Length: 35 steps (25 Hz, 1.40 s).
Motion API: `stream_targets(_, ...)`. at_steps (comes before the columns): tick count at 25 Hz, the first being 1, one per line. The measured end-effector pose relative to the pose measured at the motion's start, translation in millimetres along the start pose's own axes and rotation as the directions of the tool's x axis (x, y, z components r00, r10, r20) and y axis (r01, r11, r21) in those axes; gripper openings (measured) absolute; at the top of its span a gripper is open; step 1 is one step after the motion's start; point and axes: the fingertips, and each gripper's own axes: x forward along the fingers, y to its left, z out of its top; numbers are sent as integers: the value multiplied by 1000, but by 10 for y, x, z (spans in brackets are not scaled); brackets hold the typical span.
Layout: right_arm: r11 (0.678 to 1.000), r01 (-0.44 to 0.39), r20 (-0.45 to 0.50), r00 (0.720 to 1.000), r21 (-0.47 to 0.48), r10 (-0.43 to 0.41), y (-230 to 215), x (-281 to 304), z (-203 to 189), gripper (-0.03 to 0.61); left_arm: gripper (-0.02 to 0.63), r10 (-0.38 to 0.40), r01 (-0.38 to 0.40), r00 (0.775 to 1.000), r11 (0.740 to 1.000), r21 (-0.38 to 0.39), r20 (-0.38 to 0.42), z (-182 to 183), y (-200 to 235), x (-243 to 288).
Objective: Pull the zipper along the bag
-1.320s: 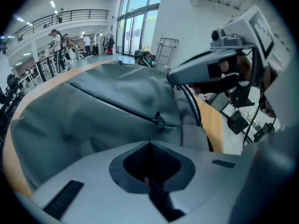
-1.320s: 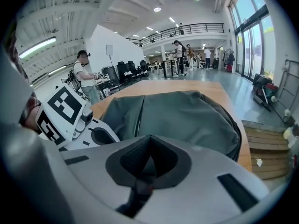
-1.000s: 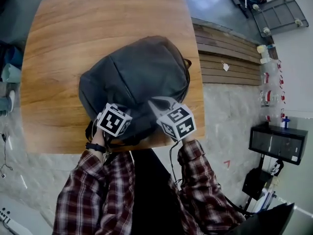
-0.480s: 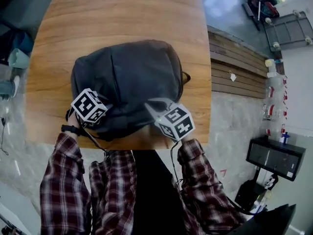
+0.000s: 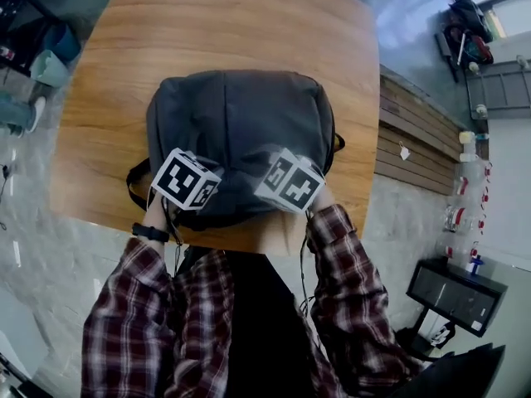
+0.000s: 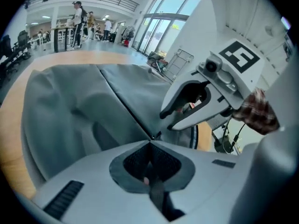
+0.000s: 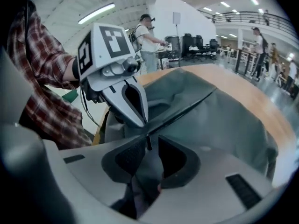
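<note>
Grey bag (image 5: 236, 127) lies at the near edge of the desk (image 5: 207, 23); left gripper (image 6: 150, 146) is clenched on its cloth, likely anchoring the seam taut, while right gripper (image 7: 147, 143) pinches the zipper (image 7: 187, 107) by its tab, ready to drag

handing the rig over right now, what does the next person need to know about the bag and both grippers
Grips: the left gripper has its jaws together on a dark strip, likely the pull tab, at the near end of the zipper. The right gripper pinches a fold of the backpack right beside it.
Place: the backpack lies on the wooden table, towards its near edge.
Done: both grips look set.
Left: the zipper ahead of the jaws looks shut. Probably draw the pull tab along it while the right gripper holds the fabric.
</note>
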Motion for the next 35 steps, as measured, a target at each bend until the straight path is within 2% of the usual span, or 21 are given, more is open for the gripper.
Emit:
stream_targets(5, 990, -116, -182, 978, -76, 101, 121, 242, -78, 87, 8, 57, -57, 998, 998, -33, 4, -97, 49, 21)
stream_targets(9, 991, -122, -262, 960, -61, 102, 122, 417, -215, 98, 8, 90, -90, 996, 995, -33, -5, -161, 163, 90)
stream_targets(13, 991, -130, -202, 971, 15, 130, 57, 474, -151, 98, 8, 65, -63, 997, 997, -43, 47, -136, 163, 108)
stream_targets(17, 990, -138, -238, 962, 1, 134, 70, 495, -185, 78, 8, 73, -71, 996, 996, -52, 49, -157, 199, 131)
stream_targets(20, 986, -164, -193, 969, -37, 154, 111, 489, -188, 33, 8, 81, -78, 996, 995, -53, 44, -173, 201, 167)
stream_targets(22, 983, -184, -162, 971, -22, 178, 128, 492, -184, 28, 8, 80, -77, 996, 996, -53, 45, -176, 194, 176)
stream_targets(24, 982, -189, -175, 966, 22, 189, 119, 512, -184, 29, 8, 78, -75, 996, 996, -55, 46, -169, 194, 178)
stream_targets(28, 988, -151, -242, 957, 41, 157, 71, 579, -168, 28, 8, 81, -79, 996, 995, -58, 30, -151, 228, 153)
stream_targets(32, 992, -121, -199, 972, 45, 128, 97, 523, -156, 16, 8, 56, -55, 998, 995, -86, 15, -186, 224, 199)
stream_targets(35, 995, -97, -210, 973, 13, 98, 98, 493, -200, 15, 8, 32, -31, 999, 994, -103, 6, -195, 214, 213)
